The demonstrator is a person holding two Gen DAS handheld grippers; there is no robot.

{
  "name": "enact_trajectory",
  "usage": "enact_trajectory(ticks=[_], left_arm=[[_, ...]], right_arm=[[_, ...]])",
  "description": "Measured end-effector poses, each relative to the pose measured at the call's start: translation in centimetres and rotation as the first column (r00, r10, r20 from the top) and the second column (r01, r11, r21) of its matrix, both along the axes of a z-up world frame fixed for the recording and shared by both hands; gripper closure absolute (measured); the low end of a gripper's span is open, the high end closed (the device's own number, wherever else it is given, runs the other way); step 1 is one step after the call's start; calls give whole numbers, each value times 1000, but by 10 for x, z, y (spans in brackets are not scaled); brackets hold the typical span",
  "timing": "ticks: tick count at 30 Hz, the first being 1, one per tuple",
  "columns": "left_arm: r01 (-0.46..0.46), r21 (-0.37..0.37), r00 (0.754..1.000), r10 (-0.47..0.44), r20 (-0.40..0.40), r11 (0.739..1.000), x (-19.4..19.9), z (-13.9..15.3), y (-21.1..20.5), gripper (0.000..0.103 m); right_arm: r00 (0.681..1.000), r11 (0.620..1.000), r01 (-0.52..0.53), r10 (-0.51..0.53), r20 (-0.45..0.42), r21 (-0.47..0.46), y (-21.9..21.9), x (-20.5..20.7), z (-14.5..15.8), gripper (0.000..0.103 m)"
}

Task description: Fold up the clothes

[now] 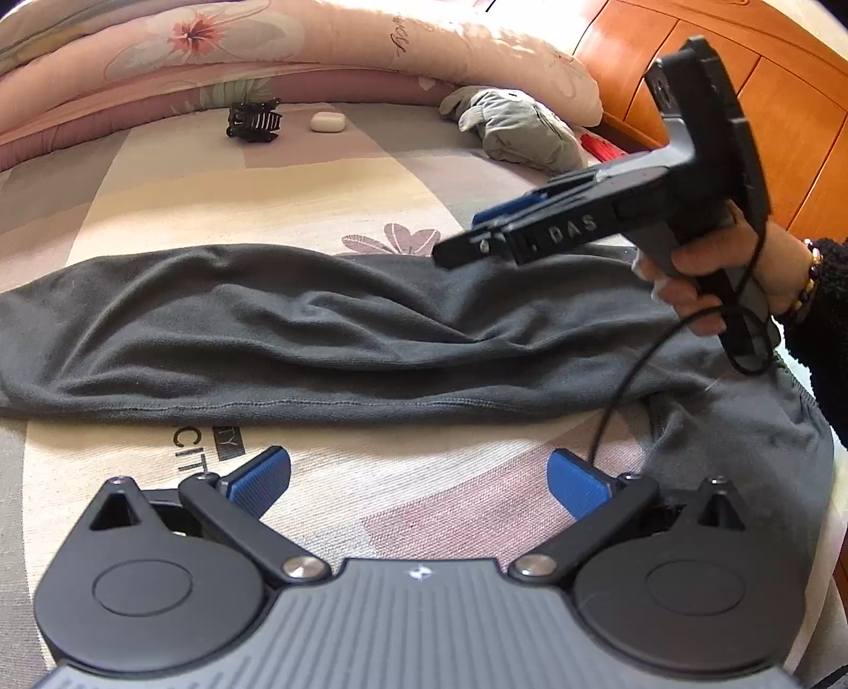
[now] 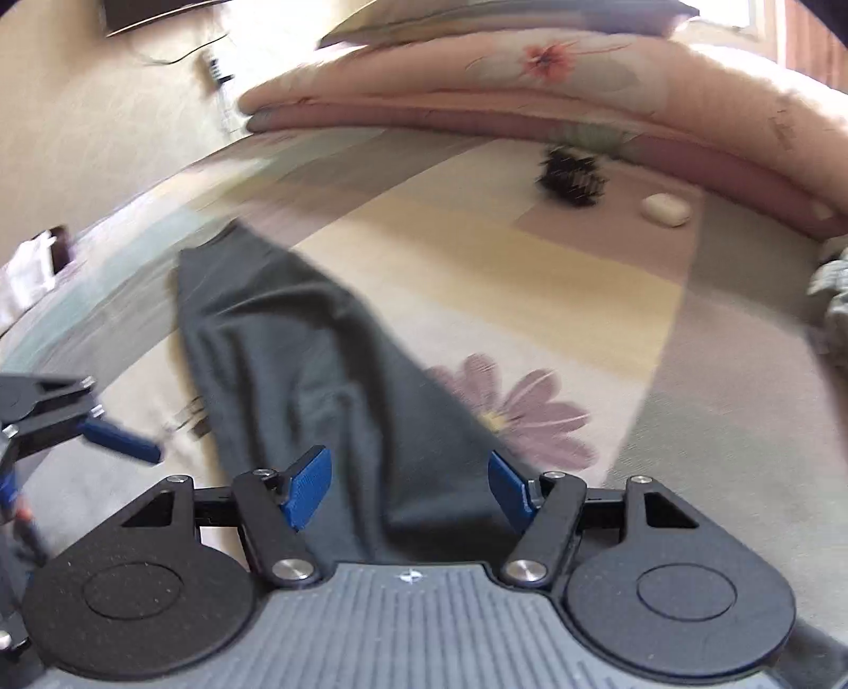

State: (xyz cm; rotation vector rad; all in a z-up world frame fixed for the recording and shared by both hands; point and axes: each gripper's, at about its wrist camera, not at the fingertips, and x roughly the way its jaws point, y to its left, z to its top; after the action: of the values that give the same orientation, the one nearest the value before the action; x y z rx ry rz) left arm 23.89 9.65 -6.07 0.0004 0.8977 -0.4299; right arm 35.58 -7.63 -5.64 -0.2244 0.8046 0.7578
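Note:
A dark grey garment [image 1: 344,328] lies stretched left to right across the patterned bed sheet [image 1: 265,201], wrinkled along its middle. My left gripper [image 1: 418,485] stands open over bare sheet just in front of the garment's near hem, with nothing between its blue pads. A hand [image 1: 710,275] holds my right gripper [image 1: 477,233] above the garment's right part, clear of the cloth. In the right wrist view the right gripper [image 2: 408,487] is open; the garment [image 2: 297,371] runs beneath and between its pads, which do not press on it. One left gripper finger [image 2: 124,442] shows at the left edge.
A folded pink floral quilt [image 1: 265,47] lines the far side of the bed. In front of it lie a black hair claw [image 1: 253,122], a small white case [image 1: 327,122] and a crumpled grey cloth [image 1: 519,132]. Orange wooden panels [image 1: 768,106] stand at the right. A black cable [image 1: 625,371] hangs over the garment.

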Motion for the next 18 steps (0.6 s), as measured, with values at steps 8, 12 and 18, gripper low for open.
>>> enact_trajectory(ticks=[8, 12, 18], left_arm=[[-13, 1, 1000, 13, -8, 1000, 2, -2, 2, 1], [-11, 8, 1000, 11, -12, 1000, 2, -4, 0, 1], [-9, 8, 1000, 9, -9, 1000, 1, -3, 0, 1]], right_arm=[[989, 963, 98, -67, 129, -251, -9, 1, -30, 43], [978, 953, 57, 6, 207, -298, -9, -33, -34, 43], [981, 955, 24, 34, 192, -294, -13, -28, -22, 43]])
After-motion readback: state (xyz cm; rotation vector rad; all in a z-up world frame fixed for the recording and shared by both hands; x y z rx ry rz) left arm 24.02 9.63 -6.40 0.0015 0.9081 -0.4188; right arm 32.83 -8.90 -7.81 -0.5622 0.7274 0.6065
